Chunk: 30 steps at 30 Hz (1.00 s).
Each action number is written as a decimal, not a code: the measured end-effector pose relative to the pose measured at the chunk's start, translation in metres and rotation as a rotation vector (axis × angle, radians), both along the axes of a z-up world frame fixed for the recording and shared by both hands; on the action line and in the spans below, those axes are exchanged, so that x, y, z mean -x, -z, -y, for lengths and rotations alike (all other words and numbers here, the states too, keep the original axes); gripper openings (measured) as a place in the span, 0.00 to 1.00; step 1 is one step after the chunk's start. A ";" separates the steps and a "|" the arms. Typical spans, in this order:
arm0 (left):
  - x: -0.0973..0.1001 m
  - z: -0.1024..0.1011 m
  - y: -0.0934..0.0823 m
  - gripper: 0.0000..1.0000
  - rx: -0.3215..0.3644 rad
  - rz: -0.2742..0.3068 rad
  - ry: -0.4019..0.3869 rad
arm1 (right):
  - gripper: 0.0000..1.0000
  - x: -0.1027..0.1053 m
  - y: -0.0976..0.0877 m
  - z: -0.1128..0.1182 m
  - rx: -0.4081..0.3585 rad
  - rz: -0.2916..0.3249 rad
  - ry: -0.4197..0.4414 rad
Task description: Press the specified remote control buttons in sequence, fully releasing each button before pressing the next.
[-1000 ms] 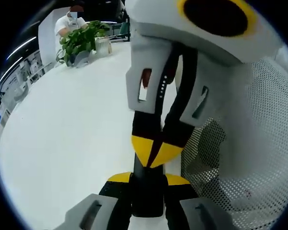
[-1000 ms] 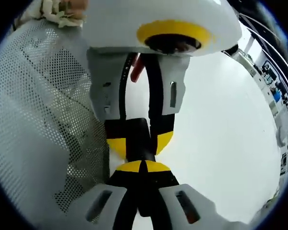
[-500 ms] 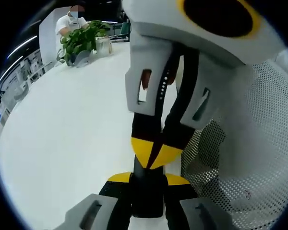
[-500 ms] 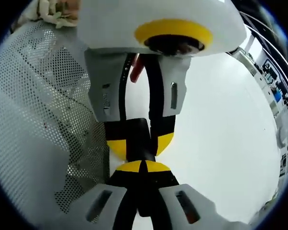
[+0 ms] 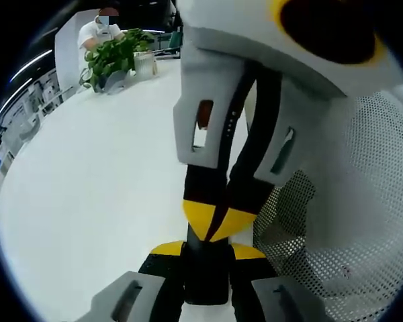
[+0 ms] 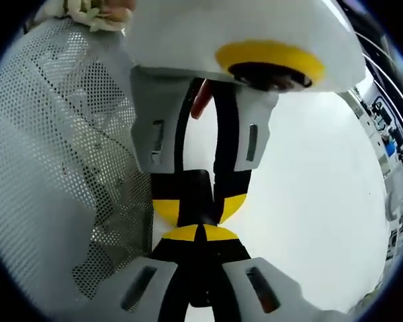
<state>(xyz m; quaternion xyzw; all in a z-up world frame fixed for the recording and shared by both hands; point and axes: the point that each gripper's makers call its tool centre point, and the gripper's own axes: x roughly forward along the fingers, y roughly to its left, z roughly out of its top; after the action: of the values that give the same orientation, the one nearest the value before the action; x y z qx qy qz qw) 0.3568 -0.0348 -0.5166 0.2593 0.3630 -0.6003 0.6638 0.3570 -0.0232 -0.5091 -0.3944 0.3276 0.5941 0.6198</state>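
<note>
Remote [image 5: 205, 268] is sitting clamped edge to edge in the left gripper [image 5: 207, 249], whose jaws are closing on it from both sides just above the table [image 5: 87, 188]. The right gripper [image 5: 211, 220] is coming at it head on. Its jaws are pinched fully together into one yellow point, and that point is resting right on the remote's face, so it's basically being used as a poking finger.

What's just changed is honestly not much. Compared with half a second back, the right gripper's body is leaning over a bit more, and in the right gripper view the left gripper [image 6: 191, 204] is swinging sideways the same way. The tips are staying put on the remote [image 6: 190, 191] the whole time, though. My read is that the press is still going on and the release hasn't happened yet, so the next button has to wait. I can't tell which button it is.

Going outward from the remote, a white mesh surface [image 5: 363, 201] is sitting right beside it. Far beyond it across the table there's a potted plant [image 5: 111, 57], with a person [image 5: 97, 30] behind that.
</note>
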 end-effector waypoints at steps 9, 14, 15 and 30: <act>0.001 0.000 0.000 0.24 0.000 -0.004 -0.001 | 0.00 0.000 0.001 -0.001 0.002 -0.049 0.039; 0.000 0.000 0.000 0.24 0.000 -0.004 -0.001 | 0.00 0.002 0.000 -0.003 0.009 -0.015 -0.005; 0.000 0.000 0.000 0.24 0.000 -0.005 -0.001 | 0.00 0.002 0.000 -0.003 0.008 -0.011 -0.009; 0.001 0.000 0.000 0.25 0.000 0.000 -0.002 | 0.00 0.003 -0.001 -0.002 -0.061 0.028 -0.038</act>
<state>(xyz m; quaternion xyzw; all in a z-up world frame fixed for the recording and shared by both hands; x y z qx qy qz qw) 0.3563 -0.0348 -0.5169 0.2589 0.3632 -0.5996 0.6645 0.3541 -0.0215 -0.5080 -0.3896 0.2933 0.6099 0.6247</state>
